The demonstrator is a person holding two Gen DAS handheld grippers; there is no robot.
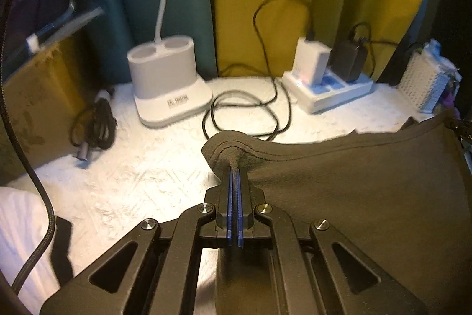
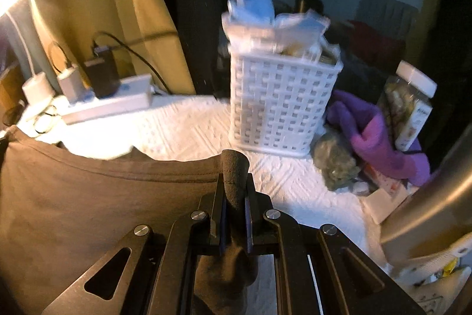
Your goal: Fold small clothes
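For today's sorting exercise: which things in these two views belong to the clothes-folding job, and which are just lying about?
Part of the job:
- dark garment
- left hand-held gripper, shut on the garment's hem
- right hand-held gripper, shut on a bunched edge

Just lying about:
- white charging dock
- power strip with plugs
- black cable
- white basket
- purple cloth
- jar
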